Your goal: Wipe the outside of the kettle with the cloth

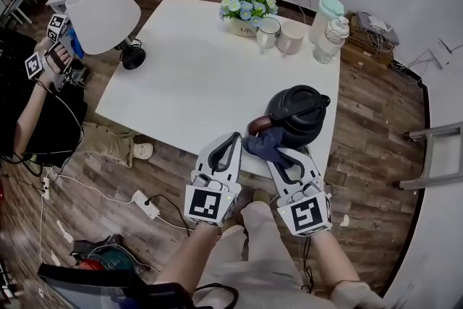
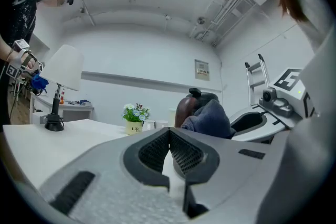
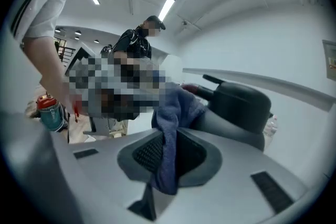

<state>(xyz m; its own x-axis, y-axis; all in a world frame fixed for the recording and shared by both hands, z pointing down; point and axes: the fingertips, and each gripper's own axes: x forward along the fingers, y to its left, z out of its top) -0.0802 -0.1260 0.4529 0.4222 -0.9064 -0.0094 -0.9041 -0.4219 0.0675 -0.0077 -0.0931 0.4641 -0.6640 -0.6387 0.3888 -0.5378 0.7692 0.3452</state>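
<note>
The kettle point(image 1: 296, 112) is black and stands upright near the front right edge of the white counter point(image 1: 195, 76), with its brown handle point(image 1: 257, 127) turned toward the front left. The cloth point(image 1: 266, 145) is dark blue; it is bunched against the near side of the kettle, just below the handle, and it touches the kettle there. The right gripper point(image 1: 281, 157) holds this cloth: in the right gripper view the jaws are closed on a fold of the cloth point(image 3: 170, 123), which hangs down between them, and the kettle point(image 3: 239, 107) is directly behind it. The left gripper point(image 1: 233, 140) is just beside the cloth on its left, over the front edge of the counter. In the left gripper view its jaws meet at the tips with nothing between them, and the cloth point(image 2: 212, 118) and the kettle point(image 2: 202, 97) are seen a little ahead to the right; I cannot tell if this gripper touches the cloth. At the far edge of the counter are a pot of flowers point(image 1: 248, 7), two cups point(image 1: 278, 35) and two jars point(image 1: 329, 25). A white lamp point(image 1: 108, 7) stands at the left edge. Another person point(image 1: 32, 83) is on the left, well apart from the counter.
</note>
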